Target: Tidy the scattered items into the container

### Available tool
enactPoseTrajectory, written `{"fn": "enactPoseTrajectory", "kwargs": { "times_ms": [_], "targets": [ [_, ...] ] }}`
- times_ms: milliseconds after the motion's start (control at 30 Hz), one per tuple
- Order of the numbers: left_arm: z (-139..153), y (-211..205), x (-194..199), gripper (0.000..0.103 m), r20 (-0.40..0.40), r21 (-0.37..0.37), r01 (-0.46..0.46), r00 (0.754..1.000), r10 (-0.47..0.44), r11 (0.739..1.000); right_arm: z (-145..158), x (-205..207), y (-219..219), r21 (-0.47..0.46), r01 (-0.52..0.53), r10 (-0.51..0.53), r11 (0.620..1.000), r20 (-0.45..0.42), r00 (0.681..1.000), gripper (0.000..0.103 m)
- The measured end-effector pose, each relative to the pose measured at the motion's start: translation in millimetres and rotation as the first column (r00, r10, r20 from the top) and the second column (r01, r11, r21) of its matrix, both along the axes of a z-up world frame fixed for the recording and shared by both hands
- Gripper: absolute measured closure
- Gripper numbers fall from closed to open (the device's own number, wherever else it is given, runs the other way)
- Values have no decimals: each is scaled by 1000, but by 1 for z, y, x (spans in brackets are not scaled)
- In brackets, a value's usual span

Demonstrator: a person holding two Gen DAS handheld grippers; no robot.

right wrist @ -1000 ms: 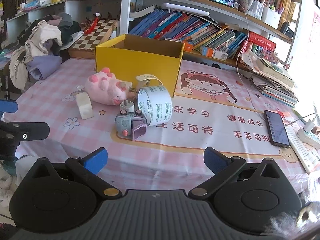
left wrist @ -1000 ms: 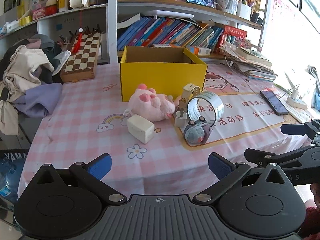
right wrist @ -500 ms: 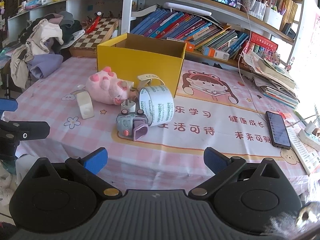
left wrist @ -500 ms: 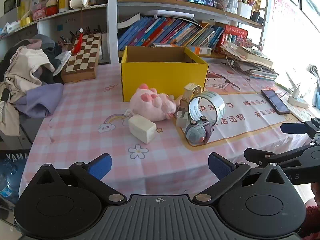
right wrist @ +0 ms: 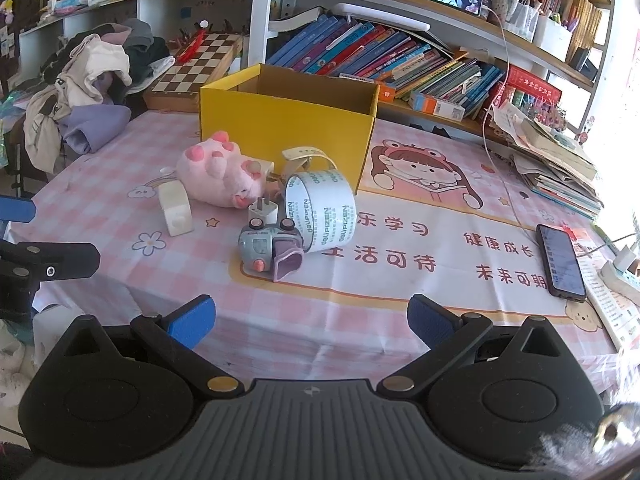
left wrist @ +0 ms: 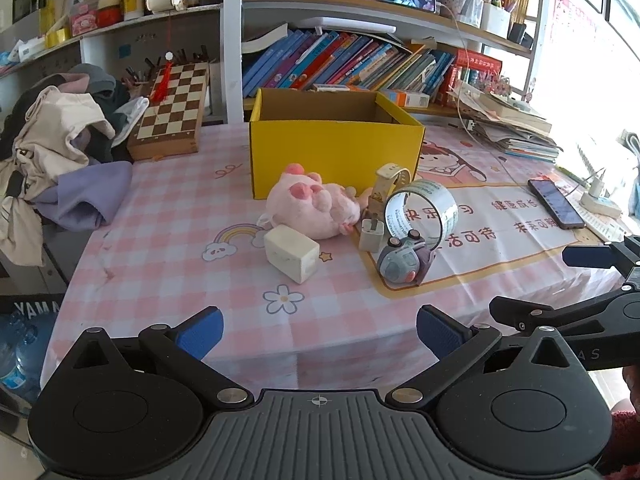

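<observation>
- Left wrist view: left gripper (left wrist: 319,330) spread wide, empty, short of the table edge. Ahead I see the white block (left wrist: 291,253), then the pink plush (left wrist: 312,210); beyond them the yellow box (left wrist: 336,160), open-topped to receive items.
- Right wrist view: right gripper (right wrist: 311,320) also parted, holding nothing. Toy camera (right wrist: 270,248) straight ahead, touching the tape roll (right wrist: 322,210); I judge no pick begun.

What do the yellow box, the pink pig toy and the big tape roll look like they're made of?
The open yellow box looks like cardboard: matte yellow outside, plain brown inside, with thin folded walls. The pink pig toy seems to be plush fabric, fuzzy and rounded. The large tape roll appears to be glossy clear plastic packing tape; the core's green print shows through, though the core material itself cannot be told.
</observation>
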State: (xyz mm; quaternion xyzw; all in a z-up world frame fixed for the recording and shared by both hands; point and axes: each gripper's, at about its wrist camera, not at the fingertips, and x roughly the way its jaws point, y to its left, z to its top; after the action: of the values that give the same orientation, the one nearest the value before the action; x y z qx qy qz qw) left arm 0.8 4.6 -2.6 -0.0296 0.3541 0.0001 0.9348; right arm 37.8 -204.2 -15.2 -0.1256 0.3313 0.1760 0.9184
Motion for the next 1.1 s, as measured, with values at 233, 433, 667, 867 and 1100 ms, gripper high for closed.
{"fn": "enactPoseTrajectory", "kwargs": {
  "times_ms": [233, 433, 667, 867, 1100],
  "targets": [
    [-1, 1, 0, 0, -1, -2, -1, 1000, 1, 1000, 0, 1, 1, -2, -2, 2, 1000, -1, 1000, 0],
    [-2, 2, 1, 0, -2, -4, -3, 1000, 3, 1000, 0, 2, 2, -5, -7, 7, 1000, 0, 1000, 0],
    [-2, 2, 3, 0, -3, -7, 0, 1000, 0, 1000, 0, 3, 3, -5, -3, 3, 1000, -1, 1000, 0],
    [-3, 1, 6, 0, -8, -7, 7, 1000, -7, 1000, -1, 5, 2, -4, 0, 0, 1000, -5, 1000, 0],
    [-4, -1, 8, 0, -15, -19, 24, 1000, -24, 1000, -3, 8, 0, -3, 2, -2, 1000, -13, 1000, 0]
  ]
}}
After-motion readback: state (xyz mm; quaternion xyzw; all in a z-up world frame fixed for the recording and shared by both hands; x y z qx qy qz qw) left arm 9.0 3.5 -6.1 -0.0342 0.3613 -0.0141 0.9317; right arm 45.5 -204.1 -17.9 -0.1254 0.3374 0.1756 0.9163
